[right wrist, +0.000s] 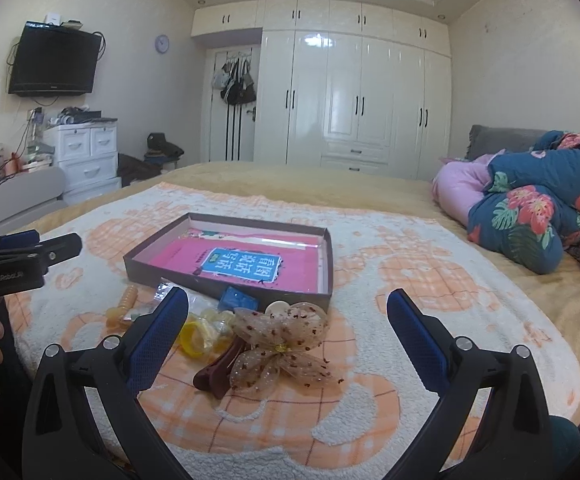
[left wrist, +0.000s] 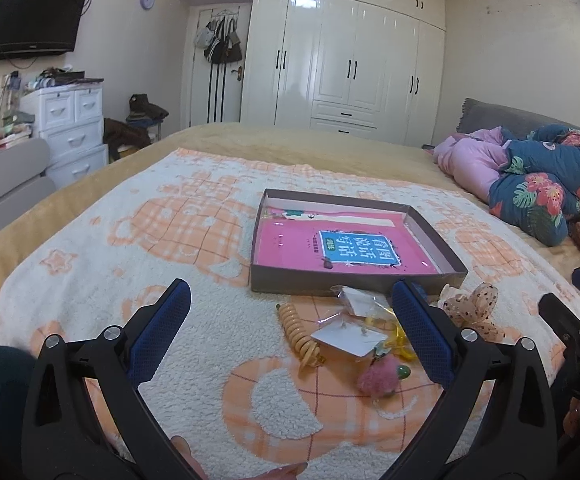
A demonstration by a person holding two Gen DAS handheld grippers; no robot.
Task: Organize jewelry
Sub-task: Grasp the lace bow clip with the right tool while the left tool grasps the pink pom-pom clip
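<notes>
Blue-padded, my left gripper (left wrist: 290, 332) and right gripper (right wrist: 287, 338) both spread wide and empty above the fleece blanket (right wrist: 410, 280), jewelry pile (right wrist: 249, 332) between them, touching the shallow box (right wrist: 225, 256) behind.

- Blanket (right wrist: 370, 360): spread on the bed (right wrist: 330, 188).
- Tray (right wrist: 225, 292): on the blanket, centre; book (right wrist: 245, 266) lies in it.
- Hair bow (right wrist: 277, 348): before the tray's near wall.
- Coiled hair tie (left wrist: 300, 332), card (left wrist: 346, 340): left of the bow.
- Bedding bundle (right wrist: 522, 212): right, well apart from the tray.
- Wardrobe (right wrist: 354, 100): behind the bed.
</notes>
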